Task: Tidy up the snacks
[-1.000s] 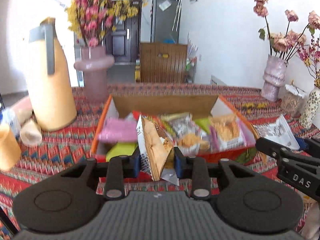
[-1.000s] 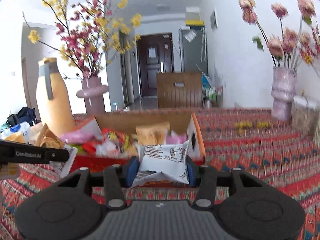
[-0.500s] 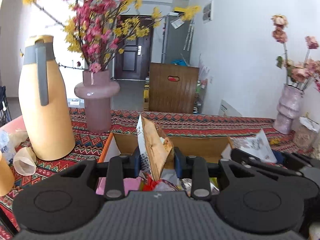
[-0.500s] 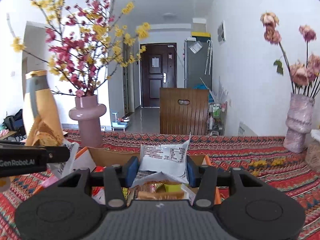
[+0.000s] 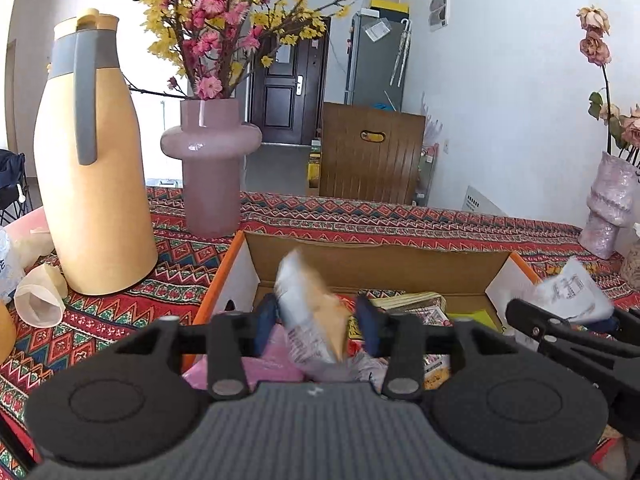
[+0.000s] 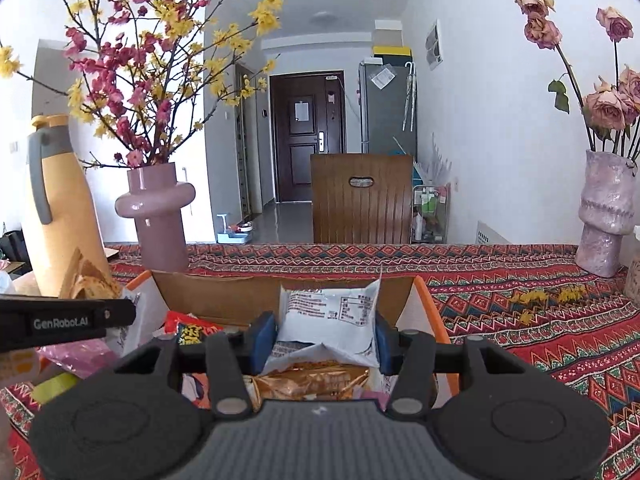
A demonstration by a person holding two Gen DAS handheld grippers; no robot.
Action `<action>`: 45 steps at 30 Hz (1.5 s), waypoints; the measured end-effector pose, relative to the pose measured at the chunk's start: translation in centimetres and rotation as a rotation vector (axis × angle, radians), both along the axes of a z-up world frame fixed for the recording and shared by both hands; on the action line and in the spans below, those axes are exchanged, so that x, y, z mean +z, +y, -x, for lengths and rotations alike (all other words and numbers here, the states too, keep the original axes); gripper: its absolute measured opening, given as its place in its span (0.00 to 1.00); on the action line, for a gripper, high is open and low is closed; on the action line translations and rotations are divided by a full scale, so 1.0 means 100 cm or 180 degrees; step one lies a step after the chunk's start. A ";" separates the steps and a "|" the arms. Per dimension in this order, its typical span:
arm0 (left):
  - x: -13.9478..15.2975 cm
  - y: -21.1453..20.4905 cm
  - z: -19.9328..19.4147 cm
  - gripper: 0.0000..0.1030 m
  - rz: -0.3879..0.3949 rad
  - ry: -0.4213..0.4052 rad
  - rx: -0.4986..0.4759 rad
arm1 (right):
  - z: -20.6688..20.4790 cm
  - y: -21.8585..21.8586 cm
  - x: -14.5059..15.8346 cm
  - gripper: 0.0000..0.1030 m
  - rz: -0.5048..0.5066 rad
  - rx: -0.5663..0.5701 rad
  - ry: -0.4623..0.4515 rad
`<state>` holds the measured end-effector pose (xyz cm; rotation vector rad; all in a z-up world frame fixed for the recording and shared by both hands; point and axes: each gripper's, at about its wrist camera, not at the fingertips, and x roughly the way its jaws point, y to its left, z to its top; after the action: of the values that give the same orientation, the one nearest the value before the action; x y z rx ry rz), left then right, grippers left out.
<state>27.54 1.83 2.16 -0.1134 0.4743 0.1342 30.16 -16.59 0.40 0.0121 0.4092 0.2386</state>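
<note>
A red patterned tablecloth (image 6: 540, 344) covers the table, with a tan jug (image 5: 90, 184) at ten o'clock and a pink vase (image 5: 211, 168) at eleven; the open cardboard box (image 5: 372, 258) sits dead ahead, holding assorted snacks; the left gripper (image 5: 316, 322) hangs over it with its jaws spread, and a blurred snack packet (image 5: 310, 312) sits loose between them; the right gripper (image 6: 326, 338) pinches a white snack bag (image 6: 330, 320) above the box's right end.
</note>
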 end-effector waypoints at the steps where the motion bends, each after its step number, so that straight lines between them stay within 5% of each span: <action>1: 0.001 -0.001 0.002 0.70 -0.0002 -0.0027 0.0019 | 0.000 0.000 -0.001 0.55 0.0018 -0.0032 0.0003; 2: 0.002 0.000 0.004 0.77 0.0004 -0.0070 0.0042 | 0.000 0.000 -0.001 0.55 0.0031 -0.0056 0.0007; 4: 0.005 0.002 0.009 0.95 0.0021 -0.0157 0.0096 | 0.000 -0.002 -0.002 0.83 0.0014 -0.0106 0.0028; 6: 0.008 0.002 0.013 1.00 0.0052 -0.0220 0.0137 | 0.002 -0.005 -0.001 1.00 -0.0028 -0.0148 -0.0029; 13: 0.030 0.002 0.032 1.00 0.0037 -0.0289 0.0165 | 0.013 -0.014 0.015 1.00 -0.0107 -0.0198 -0.0060; 21: 0.040 -0.003 0.105 1.00 -0.0195 -0.0251 -0.0074 | 0.096 -0.026 0.046 1.00 0.0006 0.0078 -0.0138; 31: -0.012 0.000 0.164 1.00 -0.0088 0.0239 -0.0272 | 0.152 -0.037 0.009 1.00 0.0011 0.0161 0.0369; 45: -0.027 -0.003 0.180 1.00 0.0025 0.0390 -0.0417 | 0.165 -0.051 -0.017 1.00 -0.0060 0.0026 0.0739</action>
<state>9.55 1.52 -0.56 -0.0818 0.6030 0.0107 13.61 -21.65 -1.28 0.0569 0.6382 0.2501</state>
